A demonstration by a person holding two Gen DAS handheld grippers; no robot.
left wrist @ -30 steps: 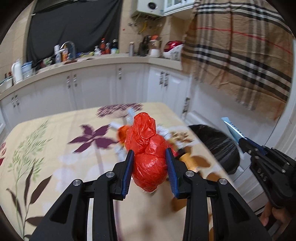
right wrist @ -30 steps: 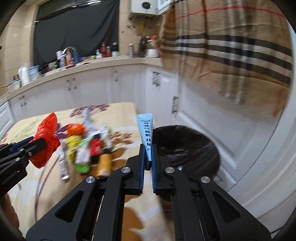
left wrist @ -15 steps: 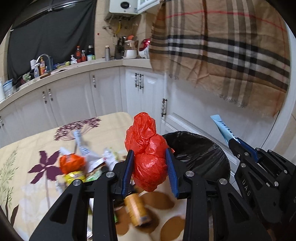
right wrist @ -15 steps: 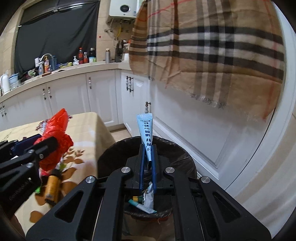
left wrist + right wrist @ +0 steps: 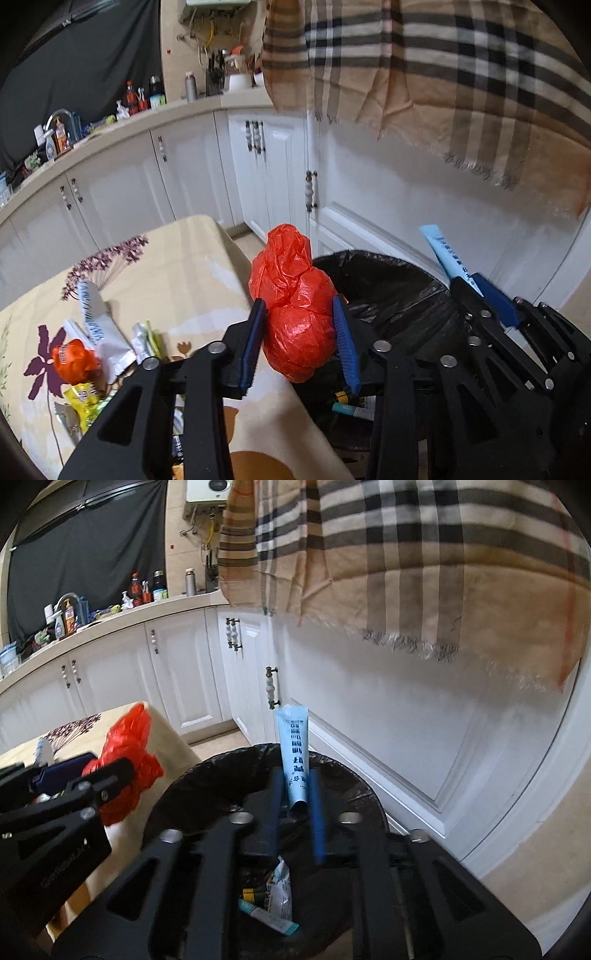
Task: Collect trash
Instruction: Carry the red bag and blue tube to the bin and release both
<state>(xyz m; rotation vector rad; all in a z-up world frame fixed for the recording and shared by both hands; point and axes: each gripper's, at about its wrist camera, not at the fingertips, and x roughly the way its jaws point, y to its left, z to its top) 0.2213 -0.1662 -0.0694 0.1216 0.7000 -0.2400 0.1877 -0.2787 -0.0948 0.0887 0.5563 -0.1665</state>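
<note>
Jaws of the right gripper (image 5: 295, 805) just opening over the black-lined trash bin (image 5: 192, 786) – blue tube (image 5: 295, 753) upright between them, right pad clear of it, left maybe touching. Left gripper (image 5: 301, 332) easing open too, red plastic bag (image 5: 295, 306) wadded between its pads at the bin's rim, seemingly gripped. Wrappers (image 5: 96, 343) scattered on the floral tabletop (image 5: 184, 273).

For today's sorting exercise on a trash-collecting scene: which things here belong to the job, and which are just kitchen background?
Part of the job:
- red plastic bag
- blue tube
- black-lined bin
- wrappers on the table

Just lying about:
- plaid cloth
- counter bottles
- white cabinets
</note>
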